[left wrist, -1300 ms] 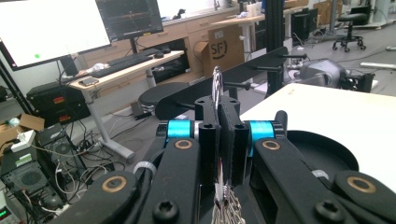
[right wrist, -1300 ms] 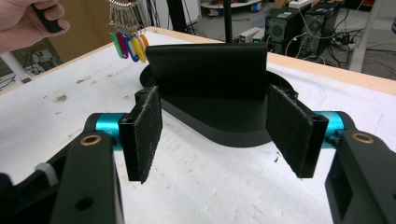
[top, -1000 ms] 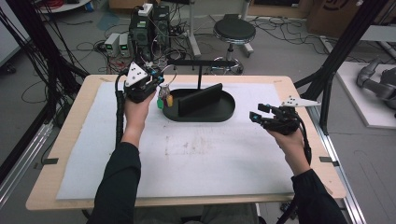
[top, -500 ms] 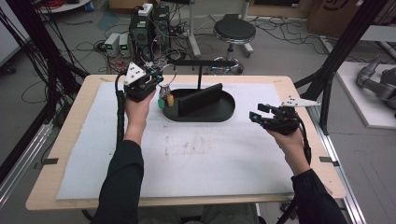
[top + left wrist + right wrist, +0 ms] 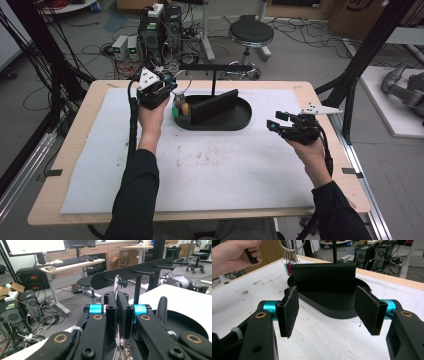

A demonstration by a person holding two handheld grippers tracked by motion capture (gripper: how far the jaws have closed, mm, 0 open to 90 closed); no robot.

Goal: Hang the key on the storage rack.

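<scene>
The left gripper has its jaws pressed together on a metal key ring. The ring rises just above the fingertips, and its coloured tags hang below them, beside the left end of the black tray. Straight beyond the fingertips stands the black peg rack; the ring's top sits close to one peg, though whether it touches cannot be told. Compared with a second earlier, almost nothing has shifted: the grip is unchanged and the hand has barely crept. That suggests slow, careful lining-up, with the ring not yet hooked on.

To the right, the right gripper hovers over the white mat, fingers apart and empty, well clear of the tray ahead of them, and it has not moved.
</scene>
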